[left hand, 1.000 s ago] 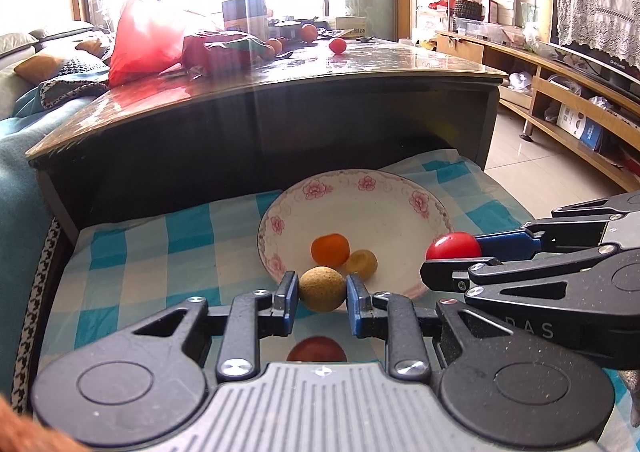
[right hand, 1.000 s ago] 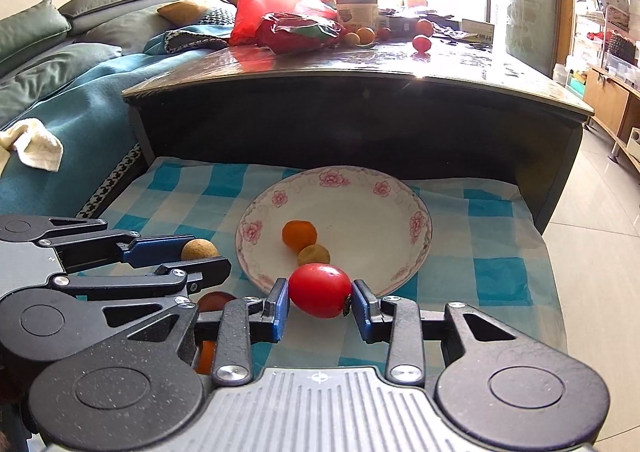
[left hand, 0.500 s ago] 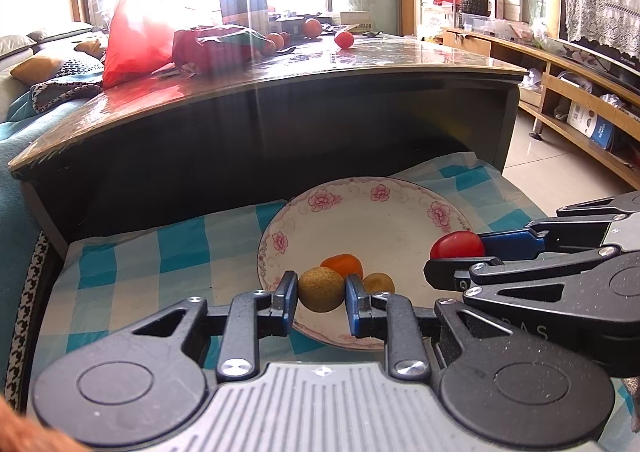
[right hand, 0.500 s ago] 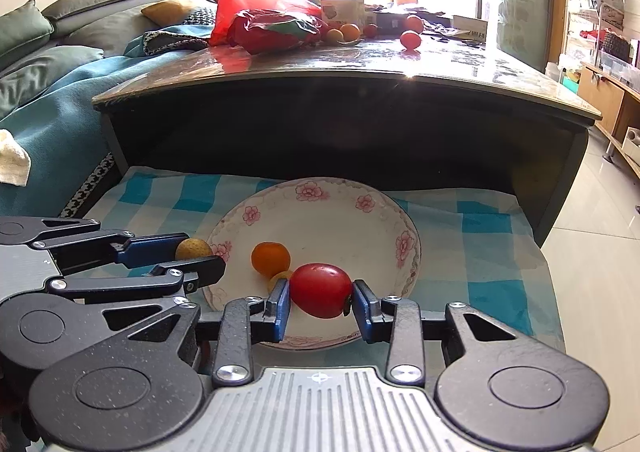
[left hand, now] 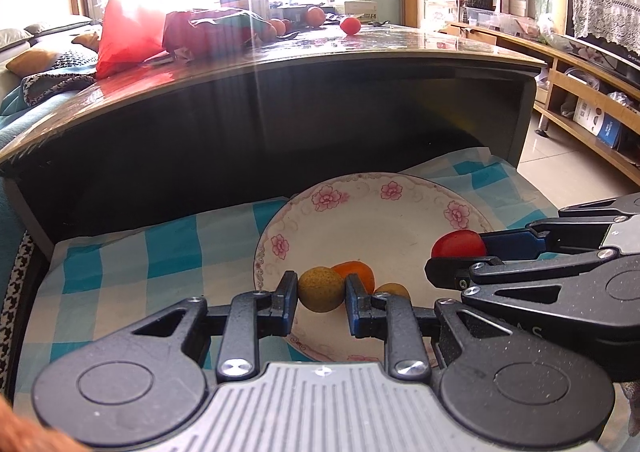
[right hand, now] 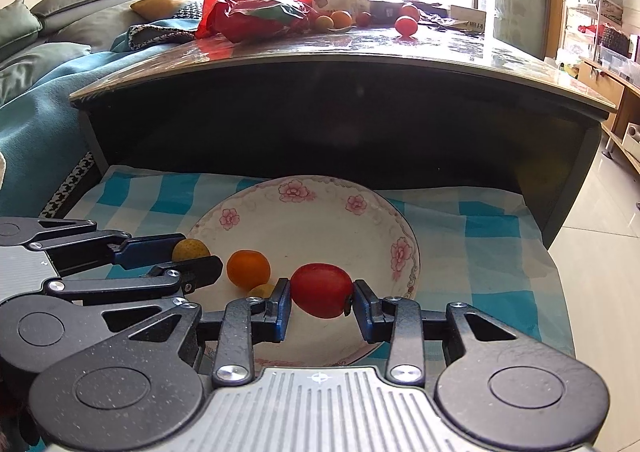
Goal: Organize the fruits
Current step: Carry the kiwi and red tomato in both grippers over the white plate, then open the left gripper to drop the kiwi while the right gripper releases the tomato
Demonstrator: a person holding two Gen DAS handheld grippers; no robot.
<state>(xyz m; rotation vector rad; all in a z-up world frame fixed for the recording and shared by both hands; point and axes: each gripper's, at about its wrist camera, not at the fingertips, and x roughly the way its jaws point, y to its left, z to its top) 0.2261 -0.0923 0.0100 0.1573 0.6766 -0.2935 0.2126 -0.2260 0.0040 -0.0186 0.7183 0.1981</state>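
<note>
Fruit could roll off the plate (right hand: 404,236) if you release high: your left gripper (left hand: 321,288) clamps a yellow-green fruit (left hand: 320,288) and your right gripper (right hand: 322,296) a red tomato (right hand: 322,294), both above its near rim.

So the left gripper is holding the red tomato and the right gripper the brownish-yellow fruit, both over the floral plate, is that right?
Not quite: they are swapped. The left gripper holds the brownish-yellow fruit, as the left wrist view shows, and the right gripper holds the red tomato. Both are over the floral plate.
</note>
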